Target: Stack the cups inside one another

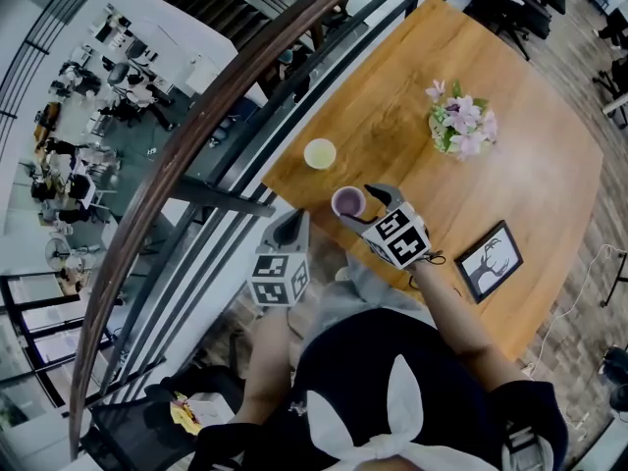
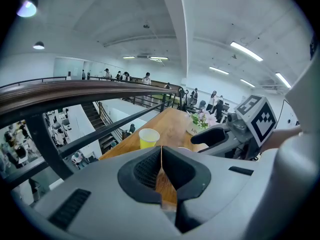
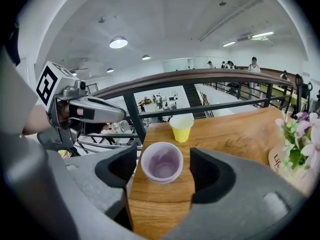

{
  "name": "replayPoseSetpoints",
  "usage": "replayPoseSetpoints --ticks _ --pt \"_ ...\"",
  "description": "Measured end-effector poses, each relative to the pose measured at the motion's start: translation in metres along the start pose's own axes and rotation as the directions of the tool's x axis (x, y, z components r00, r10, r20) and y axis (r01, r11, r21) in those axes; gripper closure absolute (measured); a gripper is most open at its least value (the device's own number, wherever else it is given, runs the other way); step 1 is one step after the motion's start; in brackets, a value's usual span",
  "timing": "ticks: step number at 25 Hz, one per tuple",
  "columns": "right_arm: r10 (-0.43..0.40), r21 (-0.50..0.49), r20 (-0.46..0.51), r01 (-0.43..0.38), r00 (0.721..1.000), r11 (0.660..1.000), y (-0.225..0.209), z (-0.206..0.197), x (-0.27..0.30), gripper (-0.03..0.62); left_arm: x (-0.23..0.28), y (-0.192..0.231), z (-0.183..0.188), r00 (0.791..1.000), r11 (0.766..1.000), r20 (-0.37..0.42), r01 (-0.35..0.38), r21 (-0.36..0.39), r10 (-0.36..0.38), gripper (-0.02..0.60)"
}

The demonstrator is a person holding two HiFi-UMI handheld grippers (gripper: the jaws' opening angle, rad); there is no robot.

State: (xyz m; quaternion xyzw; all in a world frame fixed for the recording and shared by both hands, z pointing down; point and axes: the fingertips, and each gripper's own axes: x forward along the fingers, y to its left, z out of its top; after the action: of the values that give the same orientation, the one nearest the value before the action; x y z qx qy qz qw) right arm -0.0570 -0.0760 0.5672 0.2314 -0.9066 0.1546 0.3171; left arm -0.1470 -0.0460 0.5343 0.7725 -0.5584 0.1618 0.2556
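A wooden desk (image 1: pixel 530 180) stands against a dark railing (image 1: pixel 196 130). The person's right forearm extends over the desk's near edge. The right hand-held gripper (image 1: pixel 359 205) tilts downward, its jaws apart on either side of the purple cup (image 1: pixel 348 201), with neither pad pressing on it. The left hand-held gripper (image 1: pixel 292 222) hangs beside the desk's edge, at 8 o'clock from that cup. It is also angled down, with its jaws together on nothing. One flower pot (image 1: pixel 461 126) sits at 2 o'clock from the purple cup and one picture frame (image 1: pixel 489 260) at 4 o'clock. There are two cups. The yellow cup (image 1: pixel 320 153) stands upright at 11 o'clock, apart from the purple one.
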Motion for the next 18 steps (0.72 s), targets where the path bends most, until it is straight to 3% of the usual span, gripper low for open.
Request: replayPoseSetpoints --ticks 2,5,8,18 --pt "-0.010 0.008 0.031 0.010 0.999 1.000 -0.002 0.006 -0.005 0.272 0.001 0.001 0.001 1.000 1.000 -0.001 0.001 0.001 -0.001 0.560" --pt "-0.025 0.018 0.074 0.024 0.997 1.000 -0.006 0.013 -0.014 0.363 0.002 0.003 0.004 1.000 1.000 0.003 0.001 0.001 -0.001 0.560" --pt "-0.034 0.013 0.112 0.033 0.993 0.999 -0.008 0.017 -0.024 0.582 0.003 0.005 0.010 1.000 1.000 0.015 0.003 0.005 -0.003 0.561" --pt "-0.023 0.026 0.129 0.020 0.991 0.999 -0.004 0.019 -0.039 0.595 0.009 0.002 0.022 0.999 1.000 0.030 0.026 0.015 -0.026 0.560"
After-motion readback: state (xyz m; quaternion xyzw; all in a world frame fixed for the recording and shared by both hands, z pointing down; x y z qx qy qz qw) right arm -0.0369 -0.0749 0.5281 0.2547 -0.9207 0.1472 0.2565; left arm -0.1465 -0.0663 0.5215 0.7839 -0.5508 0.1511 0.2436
